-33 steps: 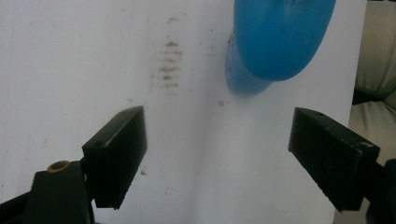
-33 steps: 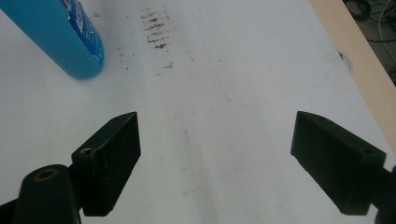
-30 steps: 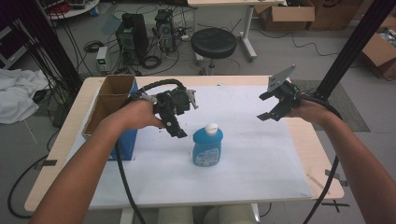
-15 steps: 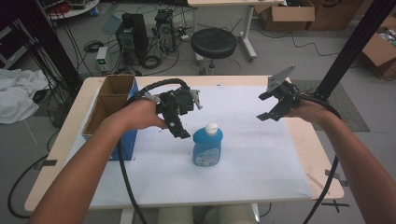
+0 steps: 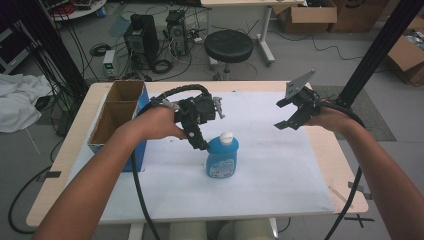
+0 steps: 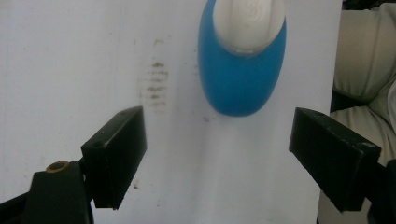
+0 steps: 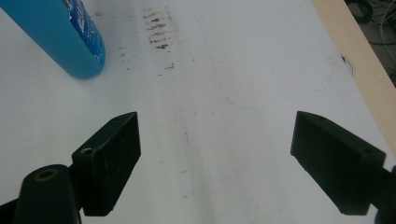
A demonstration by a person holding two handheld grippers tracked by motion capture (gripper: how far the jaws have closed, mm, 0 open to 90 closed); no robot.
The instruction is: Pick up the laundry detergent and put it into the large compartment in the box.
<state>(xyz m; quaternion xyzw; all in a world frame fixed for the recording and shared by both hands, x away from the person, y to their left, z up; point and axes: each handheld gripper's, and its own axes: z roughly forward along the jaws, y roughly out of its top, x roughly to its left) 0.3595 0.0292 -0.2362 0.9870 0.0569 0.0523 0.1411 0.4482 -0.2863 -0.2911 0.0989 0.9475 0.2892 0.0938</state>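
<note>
Near the middle of the white-covered tabletop [image 5: 280, 170] stands the blue bottle [image 5: 222, 159], upright, white cap [image 5: 226, 137] on top. Left tool [image 5: 199, 141] sits just left of it and slightly above, jaws spread wide, holding nothing. In the left gripper view the bottle [image 6: 241, 70] is seen from above, ahead of the jaws and a bit right of centre between them, not yet inside the gap. Right tool [image 5: 286, 114] hovers well right of the bottle over bare cover, jaws also spread, empty; in the right gripper view the bottle's base [image 7: 60, 39] shows far up-left of its jaws. Open cardboard box [image 5: 116, 117] sits at the left edge of the tabletop, blue on the outside.

Step in hand looks like a left-tool grasp of the bottle. To do it well: shift the tool so the body is centred between the jaws, come down past the cap and close on the wide blue body below the shoulder, not on the cap, which is narrow and rounded and may slip. Close across the narrow side of the oval body if the jaws allow. Keep the approach straight so a jaw tip doesn't knock the bottle over. Right tool should stay clear unless steadying is needed.
</note>
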